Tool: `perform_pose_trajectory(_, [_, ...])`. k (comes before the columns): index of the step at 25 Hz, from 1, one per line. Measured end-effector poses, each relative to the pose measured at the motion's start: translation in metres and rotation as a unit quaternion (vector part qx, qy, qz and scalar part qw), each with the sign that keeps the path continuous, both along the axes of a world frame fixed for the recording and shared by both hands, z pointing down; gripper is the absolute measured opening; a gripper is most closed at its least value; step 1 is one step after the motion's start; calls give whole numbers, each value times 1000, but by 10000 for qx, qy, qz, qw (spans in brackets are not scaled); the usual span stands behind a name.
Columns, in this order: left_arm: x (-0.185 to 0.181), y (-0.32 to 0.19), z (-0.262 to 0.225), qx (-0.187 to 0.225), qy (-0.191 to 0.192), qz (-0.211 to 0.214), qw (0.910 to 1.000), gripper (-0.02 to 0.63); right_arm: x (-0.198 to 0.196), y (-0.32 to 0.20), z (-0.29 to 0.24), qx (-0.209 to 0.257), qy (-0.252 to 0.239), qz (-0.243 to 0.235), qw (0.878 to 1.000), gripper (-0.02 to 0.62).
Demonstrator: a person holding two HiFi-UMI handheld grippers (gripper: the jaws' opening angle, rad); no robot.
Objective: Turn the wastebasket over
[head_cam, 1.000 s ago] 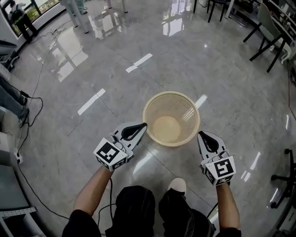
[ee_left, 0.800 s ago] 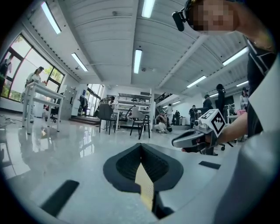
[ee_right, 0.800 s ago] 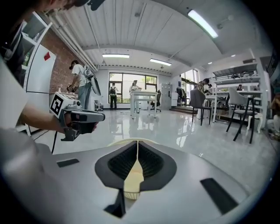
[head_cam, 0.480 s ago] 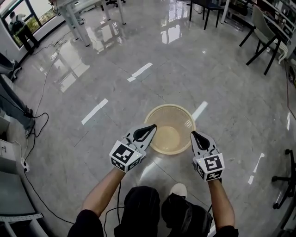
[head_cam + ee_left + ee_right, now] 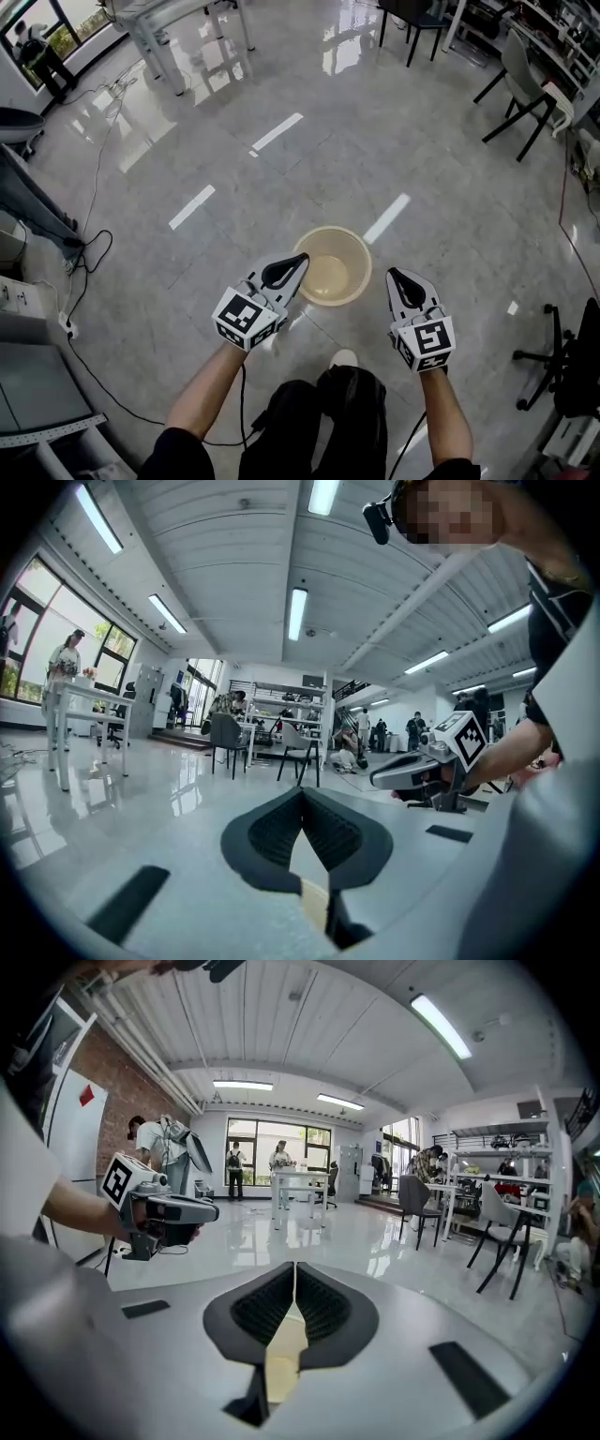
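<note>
The beige plastic wastebasket (image 5: pixel 330 265) stands upright on the grey tiled floor, its mouth facing up, and looks empty. My left gripper (image 5: pixel 302 256) hangs high above the floor over the basket's left rim, jaws shut with nothing between them. At the same height, my right gripper (image 5: pixel 391 273) hangs just right of the basket, also shut and empty. In the left gripper view the shut jaws (image 5: pixel 302 791) point out across the room, with the right gripper (image 5: pixel 427 771) alongside. In the right gripper view, the left gripper (image 5: pixel 169 1211) shows beside that gripper's own shut jaws (image 5: pixel 294 1266).
The person's shoe (image 5: pixel 343 358) is on the floor just behind the basket. Black cables (image 5: pixel 89 272) trail along the left. A table (image 5: pixel 178 28) stands at the back left, black chairs (image 5: pixel 516 94) at the back right, and an office chair (image 5: pixel 562 366) at the right edge.
Both grippers have risen straight up, still shut, away from the basket's rim. The view has climbed with them, so the basket looks smaller and farther below. The basket has not moved.
</note>
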State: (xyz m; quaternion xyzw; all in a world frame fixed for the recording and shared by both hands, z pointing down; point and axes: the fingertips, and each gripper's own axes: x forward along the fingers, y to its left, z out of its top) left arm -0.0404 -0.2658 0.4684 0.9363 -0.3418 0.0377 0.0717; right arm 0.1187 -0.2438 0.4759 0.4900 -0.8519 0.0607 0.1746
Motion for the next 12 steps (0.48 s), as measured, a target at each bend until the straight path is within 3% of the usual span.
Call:
perform_pose_trajectory(4, [1, 16, -92, -157, -150, 1, 9998, 8, -13, 13, -98, -176, -136, 92, 9997, 17])
perform_pose_trajectory(8, [6, 64, -173, -254, -332, -124, 9991, 8, -18, 50, -195, -204, -173, 264, 9993, 17])
perform_pose_trajectory(12, [1, 98, -253, -469, -199, -390, 9979, 8, -25, 89, -282, -83, -186, 418, 9989, 17])
